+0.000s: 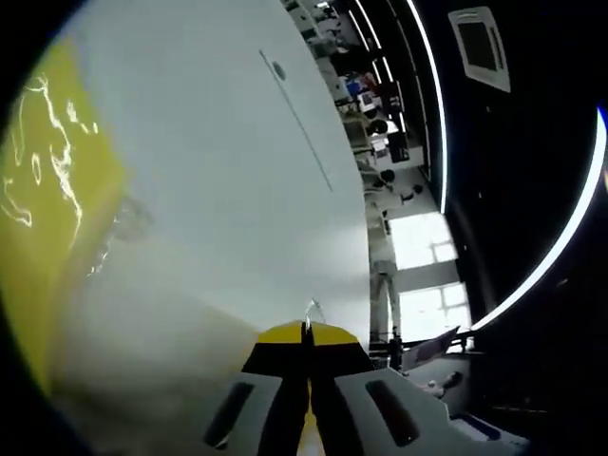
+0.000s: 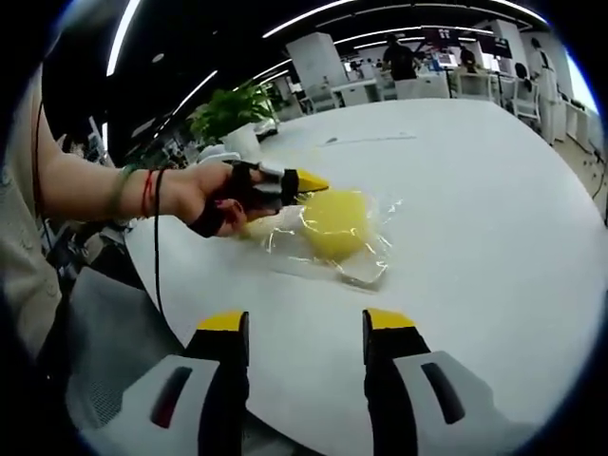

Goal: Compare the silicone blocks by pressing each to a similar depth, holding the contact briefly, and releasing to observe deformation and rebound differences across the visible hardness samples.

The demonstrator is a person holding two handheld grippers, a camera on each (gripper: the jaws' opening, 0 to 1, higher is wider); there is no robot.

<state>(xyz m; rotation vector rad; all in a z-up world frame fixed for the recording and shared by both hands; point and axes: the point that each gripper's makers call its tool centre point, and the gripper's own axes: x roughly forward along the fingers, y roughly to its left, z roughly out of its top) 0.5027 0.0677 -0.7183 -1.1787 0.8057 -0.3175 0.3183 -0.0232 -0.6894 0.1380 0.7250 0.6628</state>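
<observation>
Yellow silicone block [image 2: 334, 221] at left gripper [image 2: 312, 180] closed fingers; right gripper [image 2: 306, 328] open, empty.

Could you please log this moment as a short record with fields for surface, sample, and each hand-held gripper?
surface: white table
sample: yellow silicone block lying on the table in a clear plastic wrap
left hand-held gripper: jaws together, yellow tips at the block's top edge, held by a person's hand
right hand-held gripper: jaws apart, short of the block, holding nothing
background: potted plant beyond the table
</observation>
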